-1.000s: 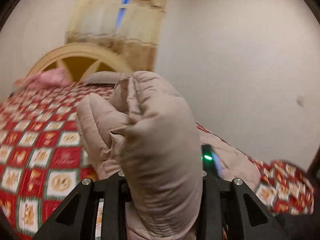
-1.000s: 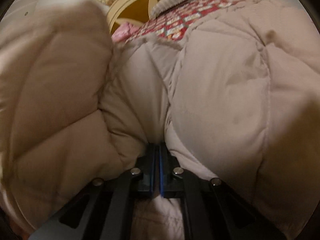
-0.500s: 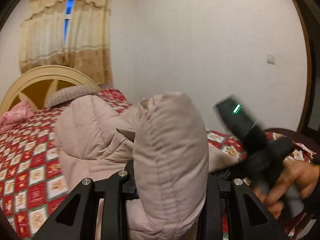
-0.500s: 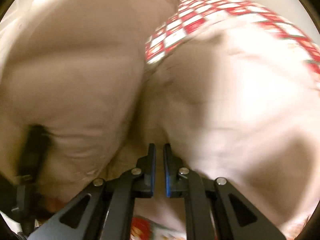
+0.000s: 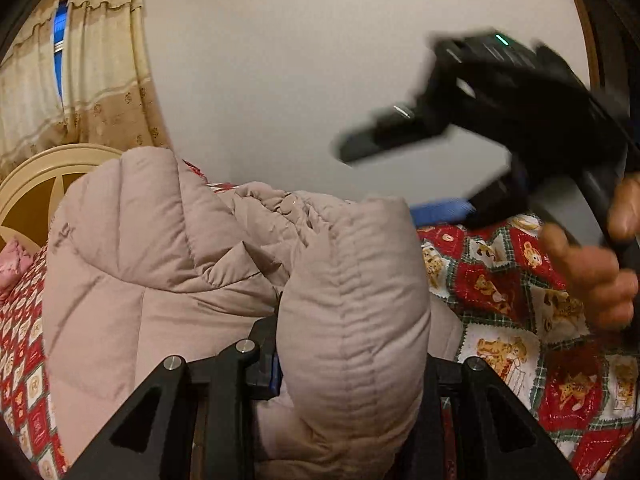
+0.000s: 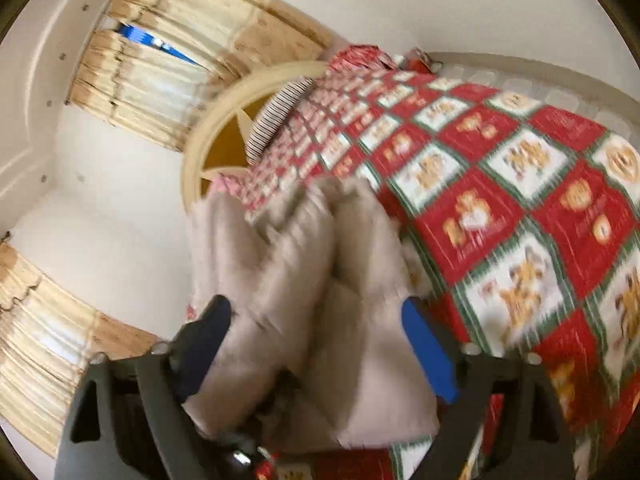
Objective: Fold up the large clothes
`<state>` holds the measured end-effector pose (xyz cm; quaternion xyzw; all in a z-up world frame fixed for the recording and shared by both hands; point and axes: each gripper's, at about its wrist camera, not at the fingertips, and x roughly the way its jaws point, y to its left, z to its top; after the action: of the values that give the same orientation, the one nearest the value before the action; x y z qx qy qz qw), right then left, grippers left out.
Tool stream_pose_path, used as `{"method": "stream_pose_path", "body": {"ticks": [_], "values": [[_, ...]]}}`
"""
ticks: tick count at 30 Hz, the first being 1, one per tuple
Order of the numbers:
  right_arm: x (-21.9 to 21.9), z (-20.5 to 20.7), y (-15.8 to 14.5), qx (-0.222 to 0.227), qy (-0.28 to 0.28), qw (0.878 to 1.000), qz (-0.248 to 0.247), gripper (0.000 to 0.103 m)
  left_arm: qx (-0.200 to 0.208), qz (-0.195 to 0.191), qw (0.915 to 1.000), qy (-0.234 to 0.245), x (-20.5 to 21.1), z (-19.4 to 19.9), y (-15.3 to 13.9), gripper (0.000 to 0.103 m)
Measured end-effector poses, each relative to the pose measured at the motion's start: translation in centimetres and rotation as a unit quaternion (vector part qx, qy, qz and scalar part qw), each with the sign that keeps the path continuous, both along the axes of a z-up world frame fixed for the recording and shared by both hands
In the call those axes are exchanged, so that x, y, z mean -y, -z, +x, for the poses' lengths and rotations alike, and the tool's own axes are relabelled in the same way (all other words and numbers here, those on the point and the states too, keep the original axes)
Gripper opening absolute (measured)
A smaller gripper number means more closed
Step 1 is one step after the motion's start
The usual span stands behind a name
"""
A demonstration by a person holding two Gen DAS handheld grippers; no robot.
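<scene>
A puffy beige quilted jacket (image 5: 152, 264) lies bunched on the bed. My left gripper (image 5: 352, 364) is shut on a thick fold of it, which bulges up between the fingers and hides the tips. In the left wrist view my right gripper (image 5: 384, 176) hovers above the jacket at the right, blurred, its jaws spread. In the right wrist view the right gripper (image 6: 316, 340) is open, with jacket fabric (image 6: 320, 280) lying loose between its wide-apart fingers.
The bed has a red, white and green patchwork quilt (image 6: 500, 208) and a cream arched headboard (image 6: 216, 140). A striped pillow (image 6: 276, 116) and a pink pillow (image 5: 14, 260) lie near it. Curtains (image 5: 92, 80) hang behind. A white wall is close on the right.
My right gripper has opened and let go of the jacket, then lifted up and away to the right. My left gripper keeps its hold and has tilted, with the jacket dropped lower on the bed.
</scene>
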<state>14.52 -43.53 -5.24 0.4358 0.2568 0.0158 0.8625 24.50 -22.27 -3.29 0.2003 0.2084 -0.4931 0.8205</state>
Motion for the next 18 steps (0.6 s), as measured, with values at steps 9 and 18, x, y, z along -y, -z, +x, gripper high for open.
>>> {"method": "stream_pose_path", "body": {"ticks": [9,18], "values": [[-2.3,9.9,0.2,-0.086,-0.103,0.983,-0.129,0.024,0.004,-0.002,1.0000,0.009,0.4,0.0,0.9,0.032],[0.5,10.5,6.6,-0.079,-0.148,0.984,-0.064,0.015,-0.017,0.007,0.9996,0.022,-2.0,-2.1,-0.1,0.039]]}}
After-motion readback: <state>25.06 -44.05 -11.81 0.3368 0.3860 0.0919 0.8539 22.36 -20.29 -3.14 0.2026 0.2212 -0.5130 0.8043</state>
